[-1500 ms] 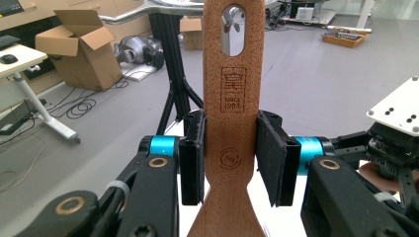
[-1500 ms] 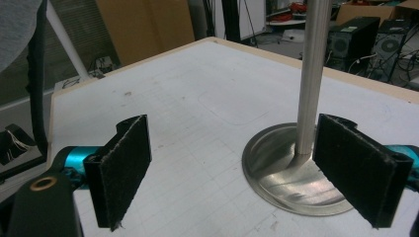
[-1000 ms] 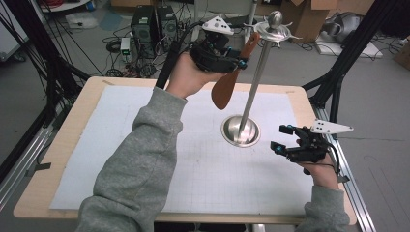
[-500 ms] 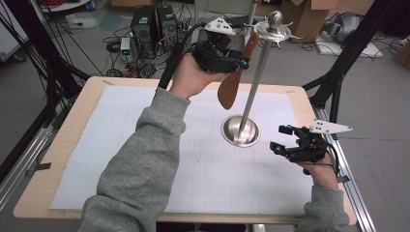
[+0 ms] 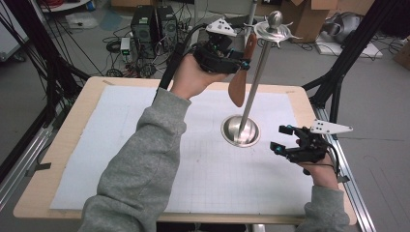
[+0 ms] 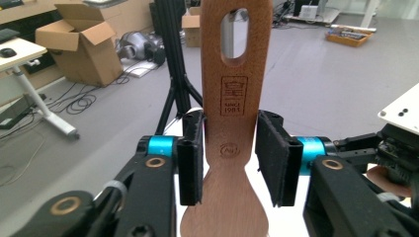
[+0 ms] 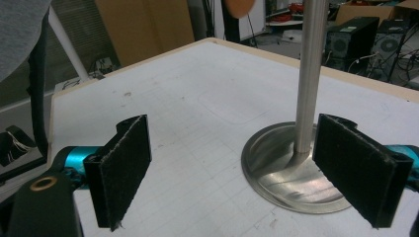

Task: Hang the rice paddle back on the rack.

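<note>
Loosely bracketing the wooden spatula (image 5: 238, 89) between just-opening pads (image 6: 190, 163) of the left gripper (image 5: 237, 65), its long handle upright with the slot up by the stand's (image 5: 254, 82) top hooks, well apart from the empty, wide-open right gripper (image 5: 280, 138) near the stand's base.

Right gripper (image 7: 232, 170): two black padded jaws rise from bottom edge, standing well apart, nothing between pads. Blue fitting behind left jaw, brass-ringed black link at lower left corner. Beyond jaws: metal stand (image 7: 296, 168), round dished base flat on white gridded mat (image 7: 197, 108), straight pole rising out of top edge. Base sits nearer right jaw, partly behind it. Mat covers wooden table (image 7: 247, 47), pale rim showing at far side. Orange-brown rounded tip (image 7: 238, 7) at top edge, possibly wooden utensil, too cropped to tell. Grey sleeve (image 7: 20, 34) at top left. Computer towers (image 7: 368, 42) on floor behind.
</note>
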`<state>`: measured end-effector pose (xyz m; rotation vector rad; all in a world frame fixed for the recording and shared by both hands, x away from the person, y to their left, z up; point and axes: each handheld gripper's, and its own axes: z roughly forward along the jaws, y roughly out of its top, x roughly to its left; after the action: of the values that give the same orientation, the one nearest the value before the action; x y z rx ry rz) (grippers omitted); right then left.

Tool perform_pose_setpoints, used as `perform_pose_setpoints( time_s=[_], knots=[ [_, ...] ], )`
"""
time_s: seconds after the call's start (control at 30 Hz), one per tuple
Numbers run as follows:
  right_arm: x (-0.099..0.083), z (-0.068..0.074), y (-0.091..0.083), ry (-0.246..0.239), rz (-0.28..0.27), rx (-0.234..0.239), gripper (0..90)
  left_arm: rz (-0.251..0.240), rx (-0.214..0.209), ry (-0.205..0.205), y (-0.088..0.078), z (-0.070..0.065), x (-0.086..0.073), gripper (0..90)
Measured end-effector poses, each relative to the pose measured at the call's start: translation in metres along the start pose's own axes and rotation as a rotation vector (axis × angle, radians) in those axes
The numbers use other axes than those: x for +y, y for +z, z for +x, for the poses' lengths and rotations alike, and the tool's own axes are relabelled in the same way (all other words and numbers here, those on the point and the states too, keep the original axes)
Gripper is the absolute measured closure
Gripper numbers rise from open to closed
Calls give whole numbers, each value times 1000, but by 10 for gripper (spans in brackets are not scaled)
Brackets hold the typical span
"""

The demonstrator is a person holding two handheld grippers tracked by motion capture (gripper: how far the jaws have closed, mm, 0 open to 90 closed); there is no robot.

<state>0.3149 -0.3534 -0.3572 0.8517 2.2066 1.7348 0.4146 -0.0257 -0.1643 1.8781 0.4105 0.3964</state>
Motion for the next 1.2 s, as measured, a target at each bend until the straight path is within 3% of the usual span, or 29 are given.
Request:
perform_pose_setpoints(
  time_s=[0.3,0.53,0.63,0.9,1.2],
  knots=[
    [0,0,0,-1,0,-2,138,-22,-9,9,-5,2,-5,445],
    [1,2,0,-4,0,-3,138,-38,-27,29,-11,6,-21,266],
    [1,2,-1,-11,-7,-7,138,-50,-27,21,-16,8,-27,198],
    [2,5,0,-8,-3,-4,138,-91,-57,15,-33,11,-40,152],
    [2,6,2,-12,8,-3,139,-103,-30,-3,-54,21,-61,147]
  ],
)
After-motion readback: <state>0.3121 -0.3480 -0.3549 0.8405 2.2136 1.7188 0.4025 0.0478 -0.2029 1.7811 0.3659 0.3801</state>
